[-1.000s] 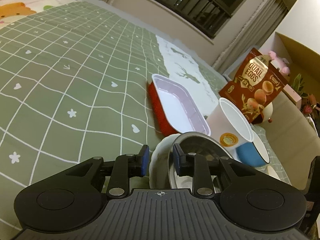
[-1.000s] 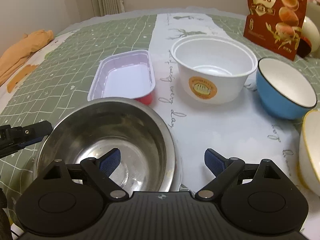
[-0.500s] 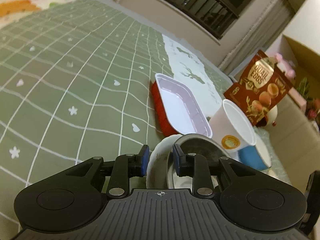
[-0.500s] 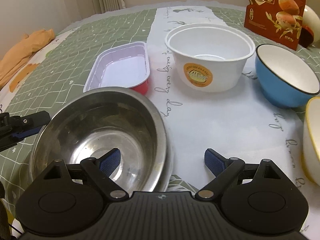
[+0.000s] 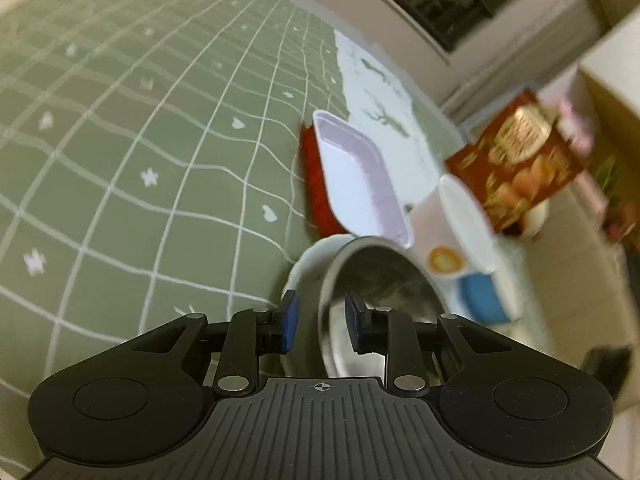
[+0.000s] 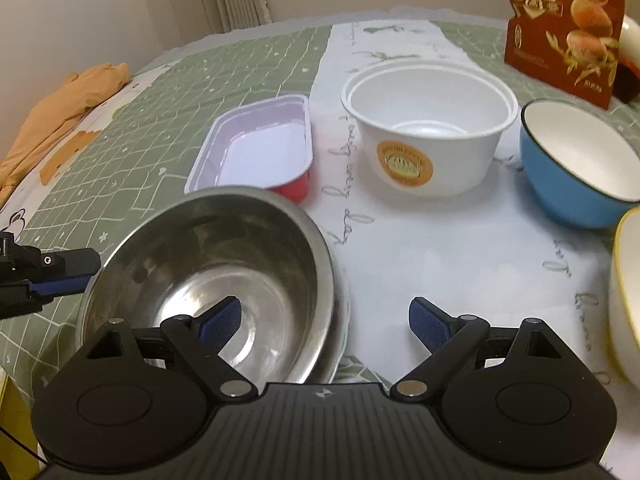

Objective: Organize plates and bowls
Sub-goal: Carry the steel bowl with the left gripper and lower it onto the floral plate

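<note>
A steel bowl (image 6: 208,264) rests in a white plate (image 6: 342,320) at the table's near left, tilted with its left side raised. My left gripper (image 5: 320,320) is shut on the bowl's left rim, and the plate's edge (image 5: 304,276) also lies between the pads. It shows as a black finger (image 6: 60,268) at the bowl's left in the right wrist view. My right gripper (image 6: 324,324) hangs open over the bowl's near right edge, holding nothing. Behind stand a red tray with a pale inside (image 6: 260,148), a white paper bowl (image 6: 428,128) and a blue bowl (image 6: 576,164).
A yellow-rimmed white bowl (image 6: 628,288) sits at the right edge. A quail eggs bag (image 6: 564,28) stands at the back right and an orange cloth (image 6: 60,112) lies at the far left. The green checked cloth (image 5: 140,120) stretches away to the left.
The steel bowl has tipped up on its left side in my left gripper, which has turned and now gives a blurred view. The right gripper stays open in place.
</note>
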Motion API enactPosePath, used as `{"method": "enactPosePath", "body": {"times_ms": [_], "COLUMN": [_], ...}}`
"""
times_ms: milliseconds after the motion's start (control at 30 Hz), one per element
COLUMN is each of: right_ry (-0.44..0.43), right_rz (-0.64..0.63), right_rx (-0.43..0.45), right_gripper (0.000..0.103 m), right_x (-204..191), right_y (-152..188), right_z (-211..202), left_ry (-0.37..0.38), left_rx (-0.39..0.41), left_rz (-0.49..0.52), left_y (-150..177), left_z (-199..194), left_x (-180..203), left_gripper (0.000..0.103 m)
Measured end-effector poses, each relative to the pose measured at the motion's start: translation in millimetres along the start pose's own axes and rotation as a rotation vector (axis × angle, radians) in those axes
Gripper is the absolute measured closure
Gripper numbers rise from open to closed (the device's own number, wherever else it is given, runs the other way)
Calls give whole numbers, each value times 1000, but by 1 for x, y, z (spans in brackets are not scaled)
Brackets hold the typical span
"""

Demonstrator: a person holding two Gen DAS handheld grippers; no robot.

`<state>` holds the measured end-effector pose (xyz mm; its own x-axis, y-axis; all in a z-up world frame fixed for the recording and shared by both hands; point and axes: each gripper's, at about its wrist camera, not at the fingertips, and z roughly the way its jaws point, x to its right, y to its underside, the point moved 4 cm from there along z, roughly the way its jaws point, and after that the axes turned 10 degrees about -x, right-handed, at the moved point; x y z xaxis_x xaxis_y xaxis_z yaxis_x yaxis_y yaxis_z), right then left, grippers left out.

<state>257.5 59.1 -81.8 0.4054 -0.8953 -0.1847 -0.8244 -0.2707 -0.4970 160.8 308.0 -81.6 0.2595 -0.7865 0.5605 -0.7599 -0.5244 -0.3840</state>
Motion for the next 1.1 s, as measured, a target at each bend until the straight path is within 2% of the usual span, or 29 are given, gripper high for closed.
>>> {"method": "enactPosePath", "body": {"times_ms": [67, 167, 300, 400, 500, 567, 733, 800, 933, 1000, 1100], "right_ry": [-4, -20, -60, -76, -95, -98, -138, -199, -310, -305, -281], "right_rz": [10, 36, 63, 68, 74, 69, 47, 43, 57, 28, 9], "right_rx": [-9, -22, -30, -37, -48, -44, -46, -52, -51, -38, -30], "right_gripper": [12, 12, 12, 12, 12, 12, 12, 12, 15, 15, 16], "right_x": [3, 11, 18, 20, 20, 19, 11, 8, 5, 0, 1], "right_y": [1, 0, -1, 1, 1, 1, 1, 0, -3, -2, 1], "right_z": [2, 4, 6, 8, 12, 12, 16, 18, 16, 11, 10], "left_ry": [-84, -129, -129, -177, -162, -145, -167, -187, -203, -212, -225], "left_rx": [-10, -49, 18, 41, -19, -48, -44, -52, -54, -51, -53], "left_rz": [56, 101, 99, 115, 93, 87, 78, 68, 36, 28, 73], "left_y": [1, 4, 8, 6, 4, 6, 5, 3, 3, 3, 4], "left_z": [7, 16, -2, -7, 9, 21, 38, 45, 49, 49, 55], "left_x": [7, 11, 15, 16, 15, 15, 15, 14, 14, 18, 33], "left_gripper": [71, 71, 71, 68, 69, 66, 66, 70, 69, 68, 59]}}
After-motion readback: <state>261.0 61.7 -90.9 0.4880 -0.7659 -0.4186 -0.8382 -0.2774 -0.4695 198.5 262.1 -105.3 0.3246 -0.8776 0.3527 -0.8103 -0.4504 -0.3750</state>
